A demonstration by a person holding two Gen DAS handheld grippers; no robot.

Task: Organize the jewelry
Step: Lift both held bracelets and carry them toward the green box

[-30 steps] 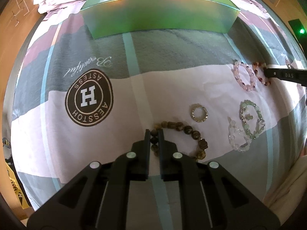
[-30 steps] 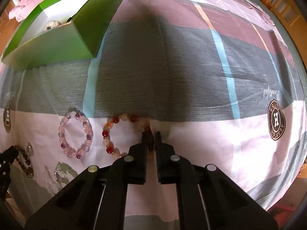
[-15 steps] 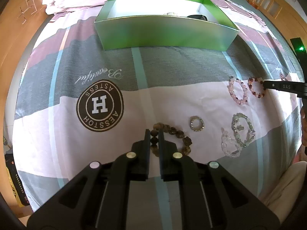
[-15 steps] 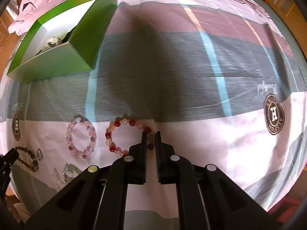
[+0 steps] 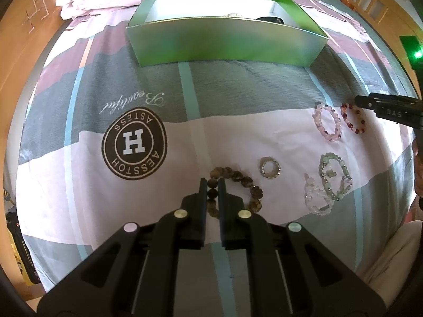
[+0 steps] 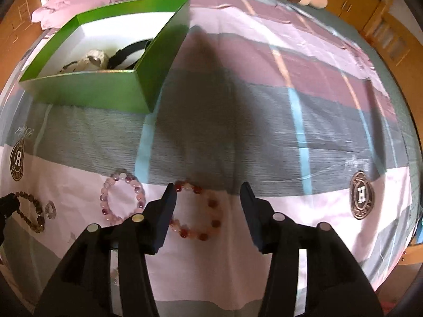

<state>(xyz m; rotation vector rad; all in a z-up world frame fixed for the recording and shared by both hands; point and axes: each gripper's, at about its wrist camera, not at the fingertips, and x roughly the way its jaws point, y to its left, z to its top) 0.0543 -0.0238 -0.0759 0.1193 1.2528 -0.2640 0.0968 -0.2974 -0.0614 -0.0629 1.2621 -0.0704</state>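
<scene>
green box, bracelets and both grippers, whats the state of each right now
green box: open, items inside
brown bead bracelet: pinched by left gripper
red bead bracelet: flat on the bedspread, ungripped, between the fingers of the opening right gripper
pink bead bracelet: flat, untouched
green chip bracelet: flat, overlapping clear bracelet

We see both wrist views looking steeply down along their own fingers onto the bedspread (image 5: 238,100), each facing the bed's far edge from close above. The left view sits over the spread's nearer left part, the right view further toward its right edge. They share the green box (image 5: 224,42) (image 6: 87,92), the brown bracelet (image 5: 238,177) (image 6: 31,211), the pink bracelet (image 5: 327,121) (image 6: 123,200) and the red bracelet (image 5: 354,119) (image 6: 197,208).
</scene>
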